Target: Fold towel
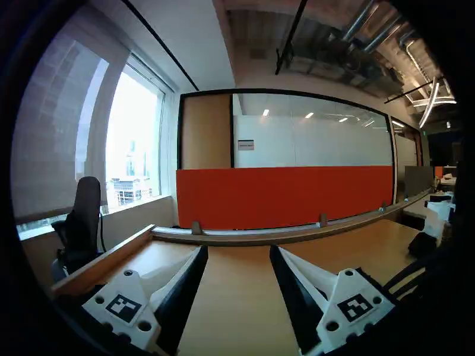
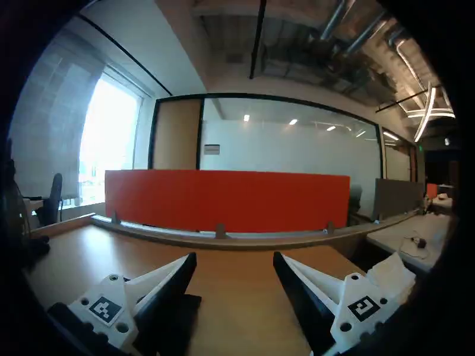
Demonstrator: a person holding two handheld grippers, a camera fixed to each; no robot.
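My left gripper (image 1: 237, 249) hovers low over a wooden desk (image 1: 237, 296), open, with a wide gap and nothing between its fingers. My right gripper (image 2: 234, 256) is also open and empty over the same kind of desk top (image 2: 237, 296). A white crumpled thing (image 2: 393, 268) lies just beyond the right gripper's right finger; I cannot tell whether it is the towel. Both cameras look level across the desk toward an orange partition (image 1: 285, 196).
The orange partition (image 2: 225, 199) bounds the desk's far edge. A dark office chair (image 1: 83, 222) stands by the window at left. Dark and white items (image 1: 430, 228) sit at the desk's right end. A neighbouring white desk (image 2: 409, 234) holds a cable.
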